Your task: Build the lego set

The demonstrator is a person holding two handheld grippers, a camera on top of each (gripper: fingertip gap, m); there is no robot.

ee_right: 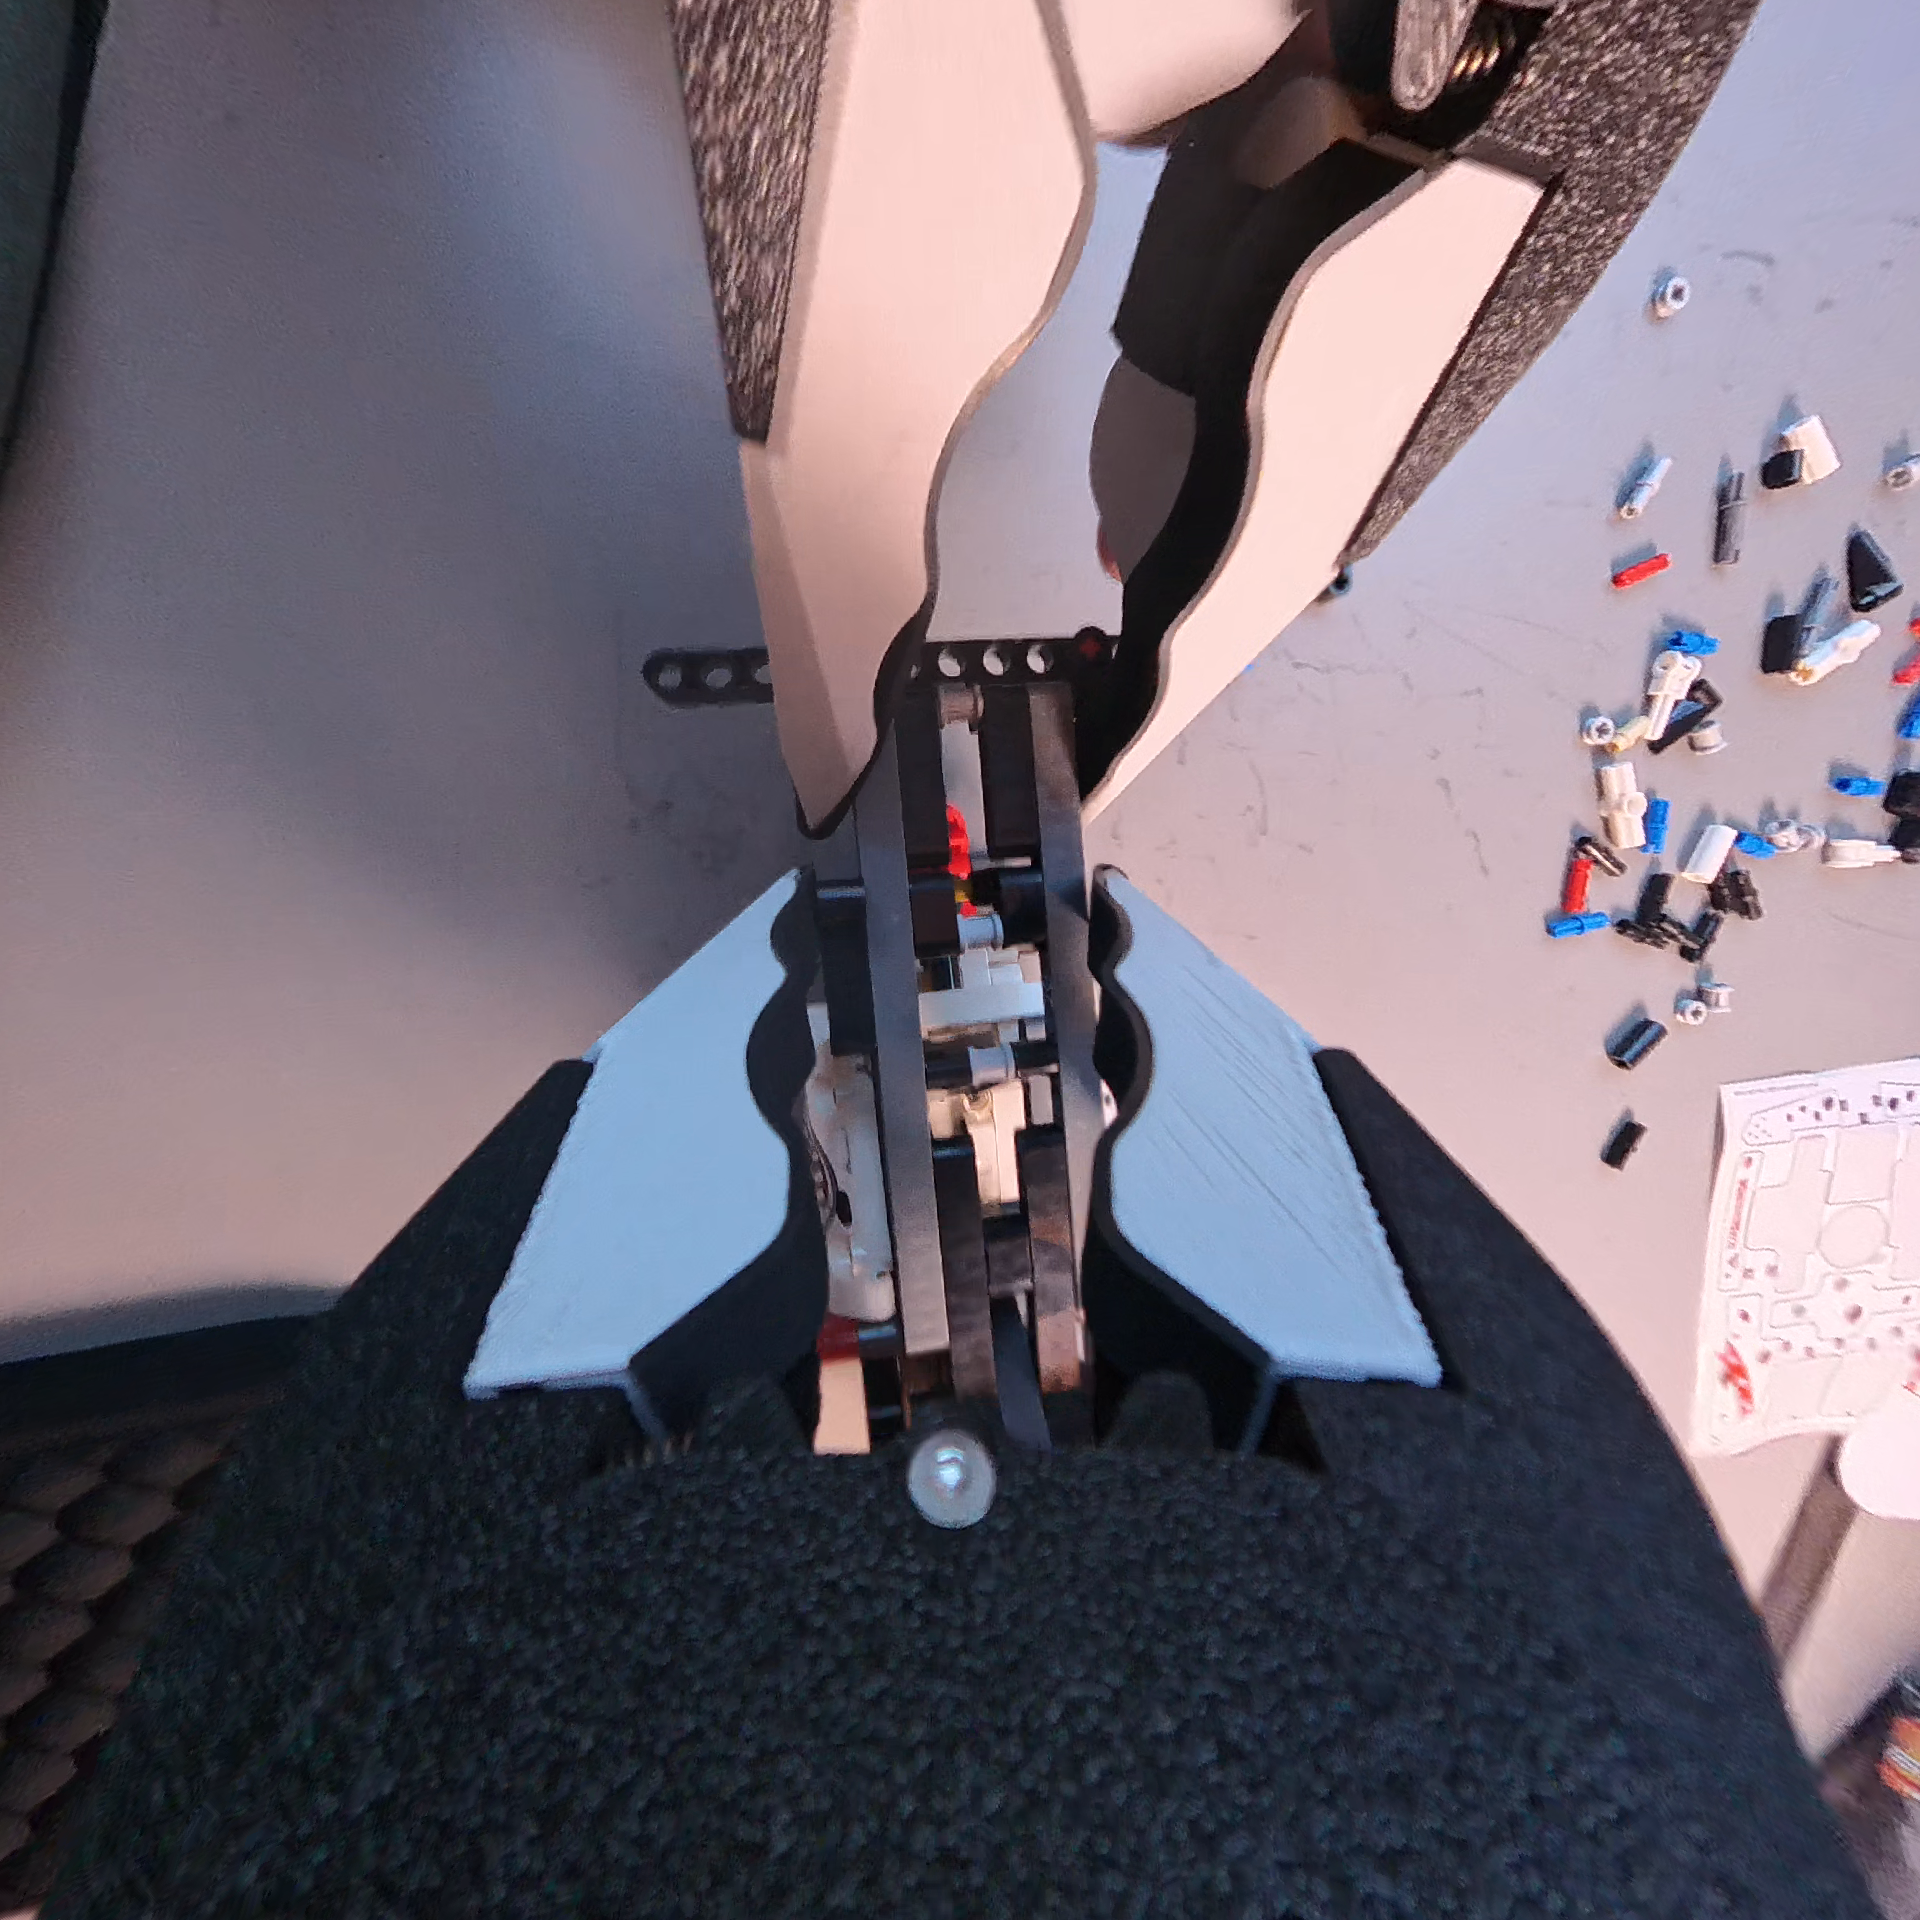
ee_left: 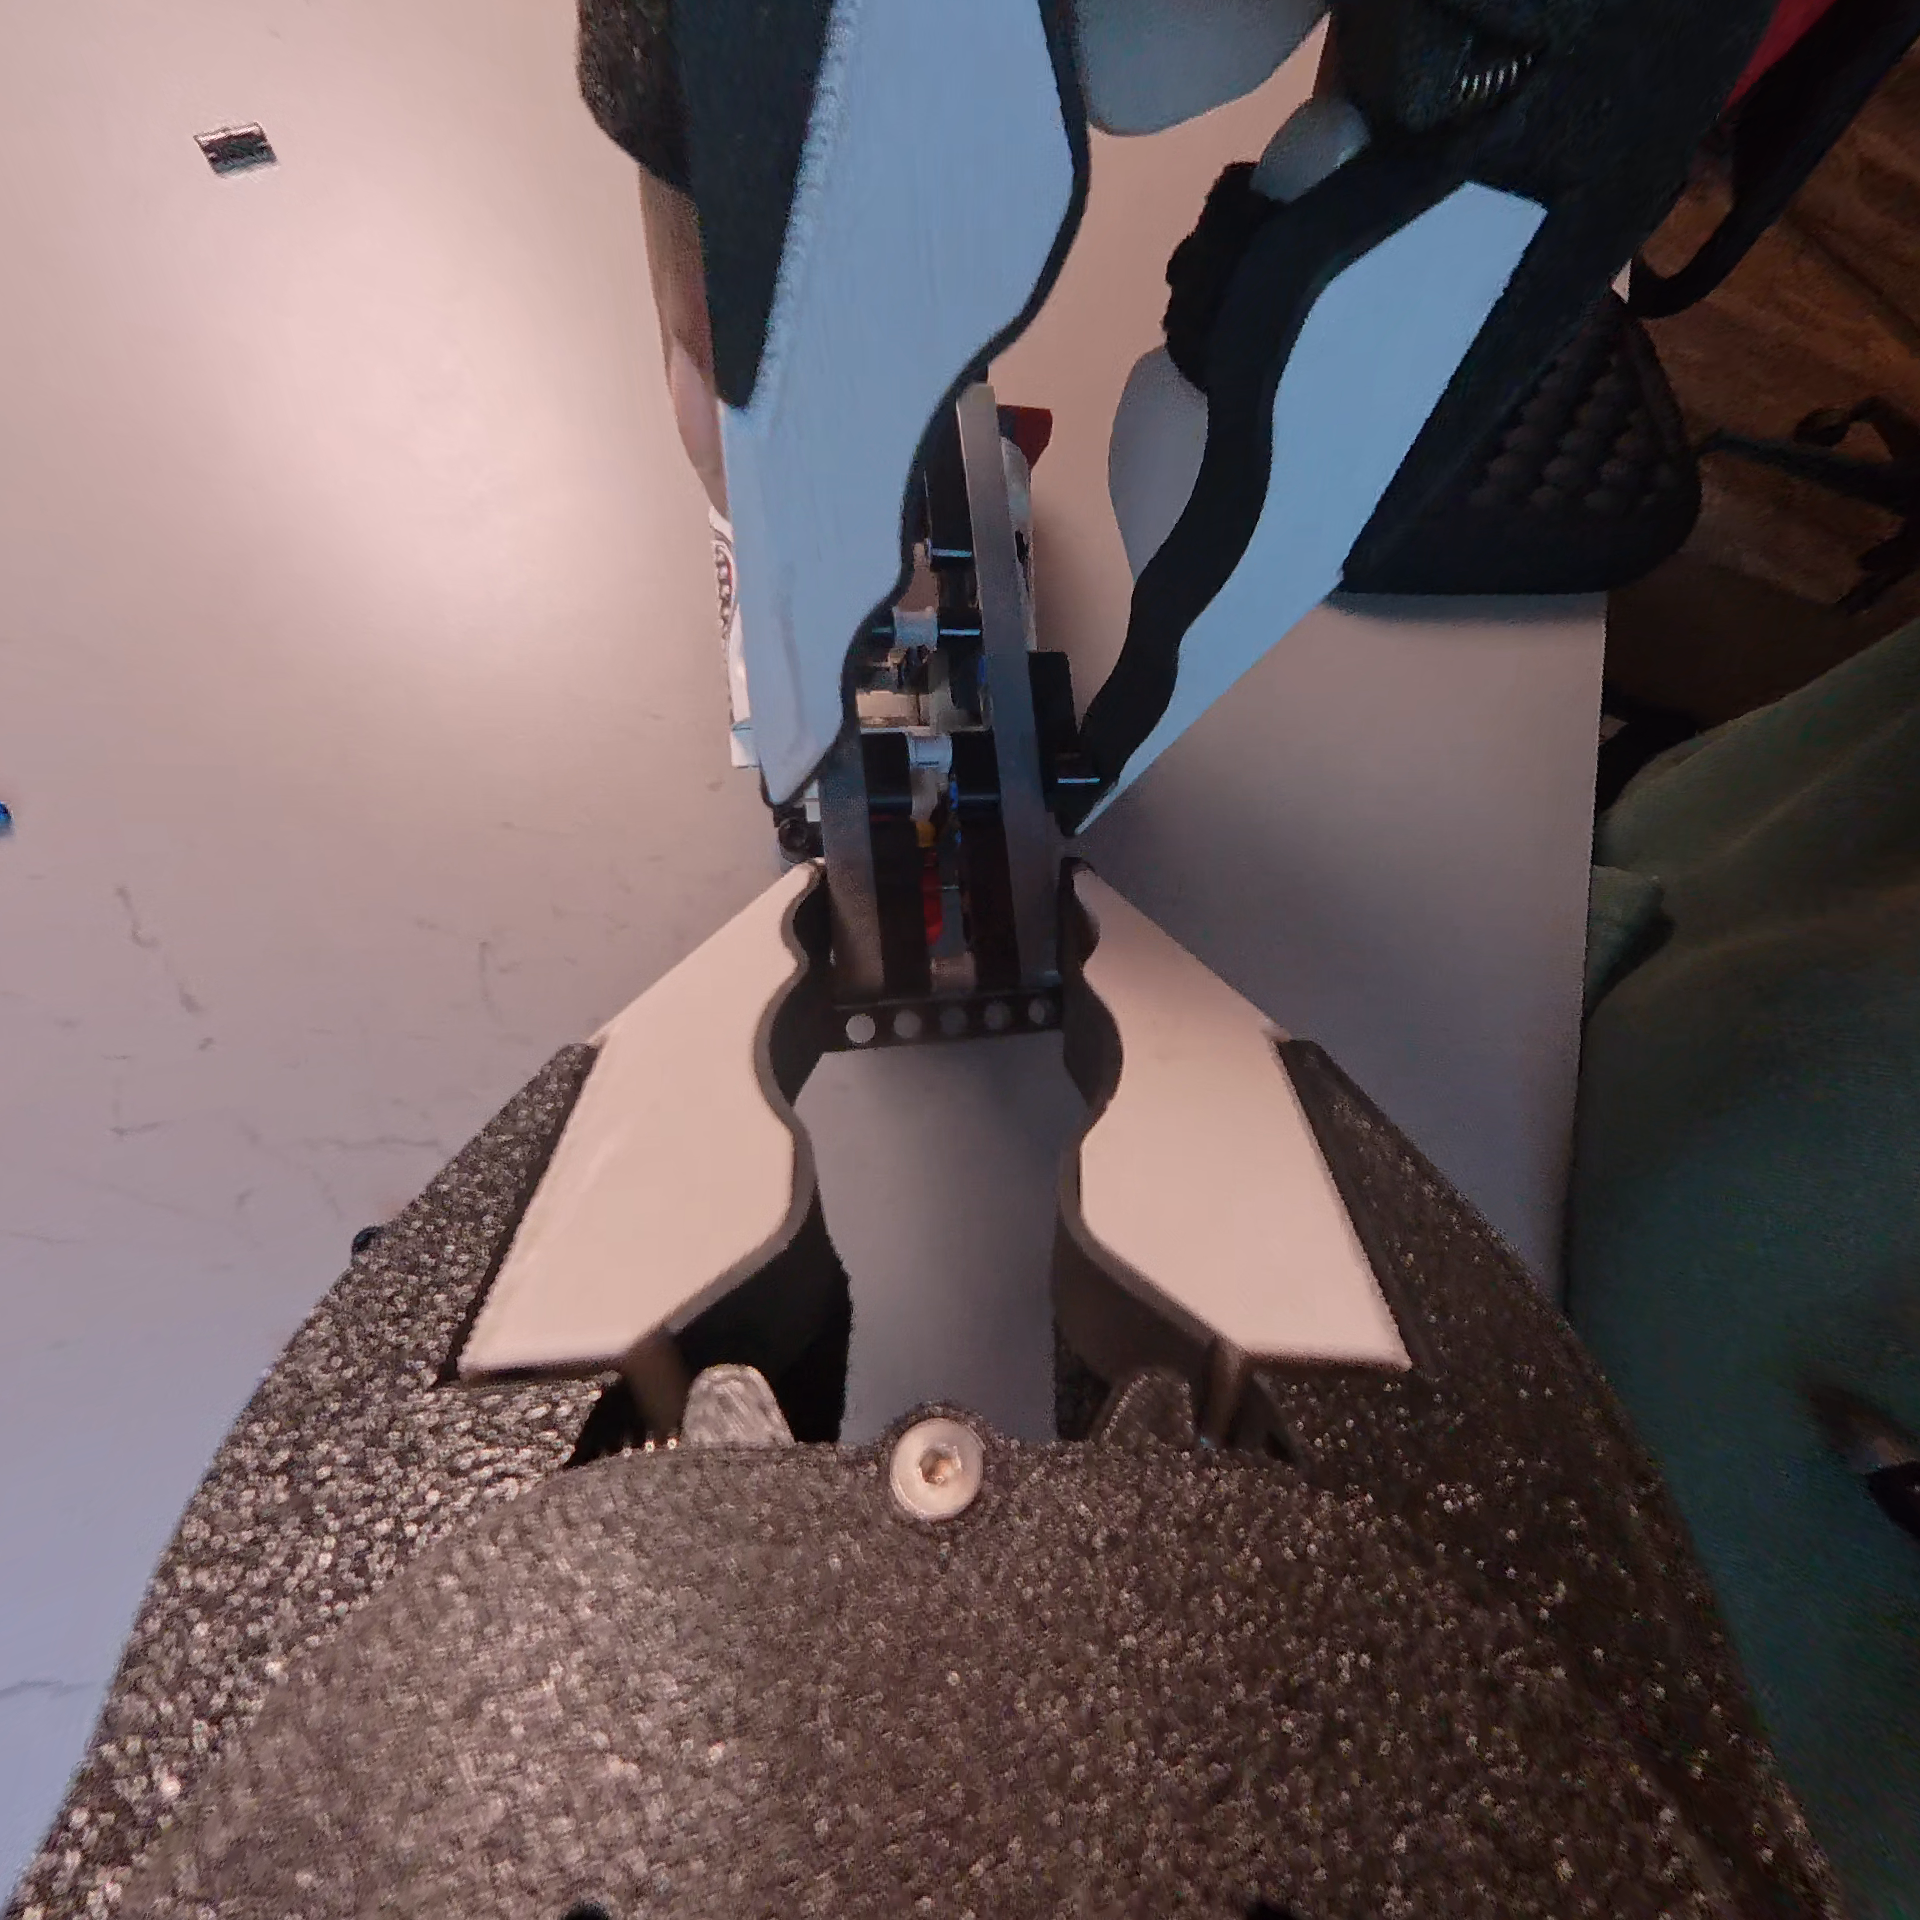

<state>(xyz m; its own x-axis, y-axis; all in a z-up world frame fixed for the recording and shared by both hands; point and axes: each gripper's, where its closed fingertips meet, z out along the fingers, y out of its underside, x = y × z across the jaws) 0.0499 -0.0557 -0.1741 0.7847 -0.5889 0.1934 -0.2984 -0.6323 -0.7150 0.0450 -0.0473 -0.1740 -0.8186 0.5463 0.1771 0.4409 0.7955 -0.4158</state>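
Observation:
A partly built lego model of black and grey beams with white, red and blue parts is held in the air between both grippers, over a white table. My left gripper is shut on the end with a black holed cross beam. My right gripper reaches in from the top and grips the other end. In the right wrist view the model sits deep between the fingers of my right gripper, and the left gripper clamps its far end.
Several loose lego parts are scattered on the table at the right, with a printed sticker sheet nearer. A small dark piece lies far left. The table's right edge borders green fabric and a black mesh seat. Both grippers' tips are close together, under 4 cm apart.

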